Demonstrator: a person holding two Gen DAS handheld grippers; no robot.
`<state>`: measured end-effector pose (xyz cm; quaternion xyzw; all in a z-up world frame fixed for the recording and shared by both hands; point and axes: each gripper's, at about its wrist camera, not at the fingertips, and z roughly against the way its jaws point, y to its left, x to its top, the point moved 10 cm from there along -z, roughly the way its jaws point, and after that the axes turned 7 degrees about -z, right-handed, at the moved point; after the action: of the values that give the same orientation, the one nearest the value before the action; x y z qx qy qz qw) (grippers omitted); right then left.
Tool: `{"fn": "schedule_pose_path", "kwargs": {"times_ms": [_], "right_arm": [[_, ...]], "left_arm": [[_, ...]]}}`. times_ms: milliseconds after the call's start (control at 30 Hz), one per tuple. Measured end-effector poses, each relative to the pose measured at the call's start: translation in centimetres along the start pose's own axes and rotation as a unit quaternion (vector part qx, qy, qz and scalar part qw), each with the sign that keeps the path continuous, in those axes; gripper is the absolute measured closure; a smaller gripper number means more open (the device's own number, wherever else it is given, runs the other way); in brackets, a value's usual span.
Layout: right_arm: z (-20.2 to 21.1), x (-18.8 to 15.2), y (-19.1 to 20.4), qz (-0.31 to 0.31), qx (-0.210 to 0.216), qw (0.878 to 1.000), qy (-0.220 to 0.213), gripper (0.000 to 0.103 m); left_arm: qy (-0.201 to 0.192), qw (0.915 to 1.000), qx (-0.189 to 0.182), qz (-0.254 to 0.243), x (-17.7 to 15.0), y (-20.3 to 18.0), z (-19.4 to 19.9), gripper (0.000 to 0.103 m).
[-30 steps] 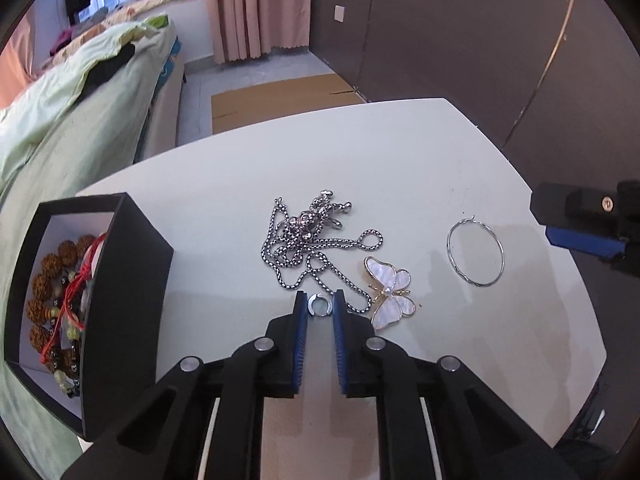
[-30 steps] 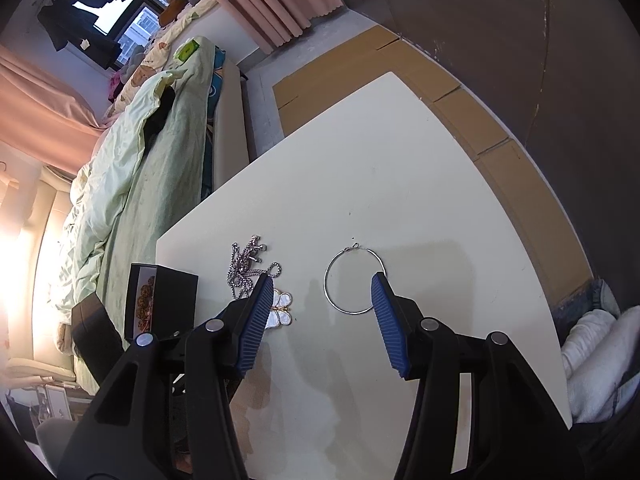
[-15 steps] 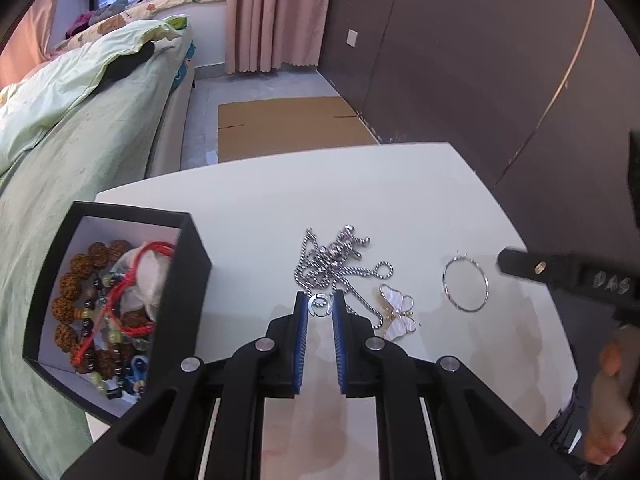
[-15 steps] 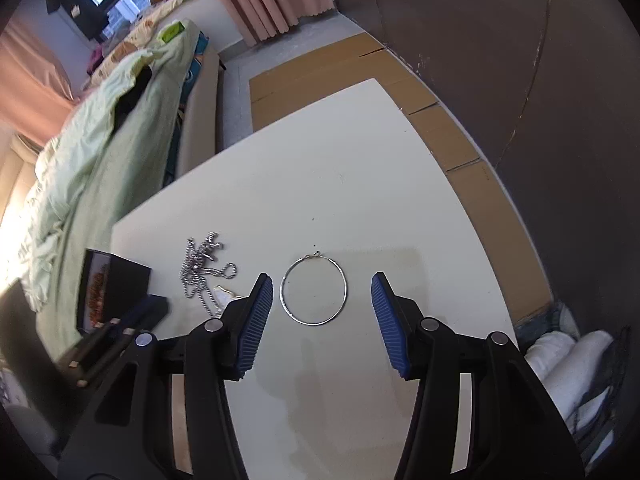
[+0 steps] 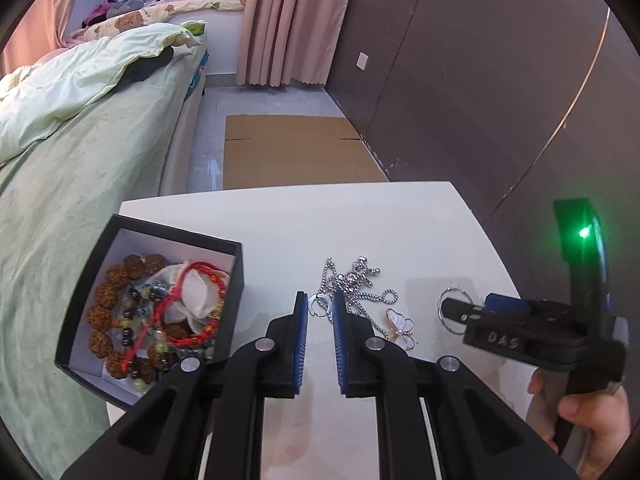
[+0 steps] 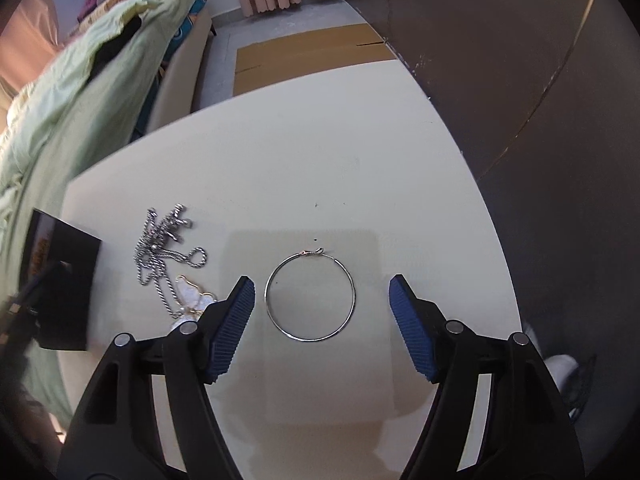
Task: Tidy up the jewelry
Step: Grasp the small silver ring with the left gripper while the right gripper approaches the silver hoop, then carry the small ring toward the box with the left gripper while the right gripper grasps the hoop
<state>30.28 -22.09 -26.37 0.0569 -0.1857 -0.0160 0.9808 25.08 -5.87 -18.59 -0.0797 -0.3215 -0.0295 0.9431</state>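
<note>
Left claw clamped on small silver ring above white worktop, right claw spread wide around hoop, chain and butterfly beside black box

One readable mark — raised letters "DAS" — on the right claw body.

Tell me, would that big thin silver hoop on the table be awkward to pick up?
Probably. The hoop is thin wire lying flat on the table, so the open right gripper may slide it rather than catch it. It looks light and may bend if squeezed.
</note>
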Motion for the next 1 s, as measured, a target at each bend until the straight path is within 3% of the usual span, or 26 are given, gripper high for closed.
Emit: {"fn": "schedule_pose_path", "kwargs": {"times_ms": [200,267,300,400,500,1000], "right_arm": [[-0.7,-0.8,0.7,0.044,-0.038,0.998,-0.005,0.034],[-0.5,-0.9,0.7,0.045,-0.036,0.998,-0.008,0.040],[-0.4,-1.0,0.9,0.048,-0.033,0.998,-0.009,0.050],[-0.3,-1.3,1.1,0.052,-0.034,0.998,-0.010,0.053],[0.0,-1.3,1.4,0.045,-0.021,0.999,-0.008,0.053],[6.1,-0.9,5.2,0.008,0.067,0.995,-0.076,0.053]], "left_arm": [[-0.012,0.9999,0.000,0.009,0.2,1.0,1.4,0.093],[-0.017,0.9998,0.001,0.013,0.3,1.5,2.0,0.093],[-0.019,0.9997,0.001,0.016,0.4,1.8,2.3,0.093],[-0.024,0.9994,0.000,0.025,0.3,2.7,3.0,0.093],[-0.030,0.9990,0.001,0.034,0.4,3.6,3.8,0.093],[-0.046,0.9955,0.012,0.083,-0.4,8.5,7.0,0.092]]}}
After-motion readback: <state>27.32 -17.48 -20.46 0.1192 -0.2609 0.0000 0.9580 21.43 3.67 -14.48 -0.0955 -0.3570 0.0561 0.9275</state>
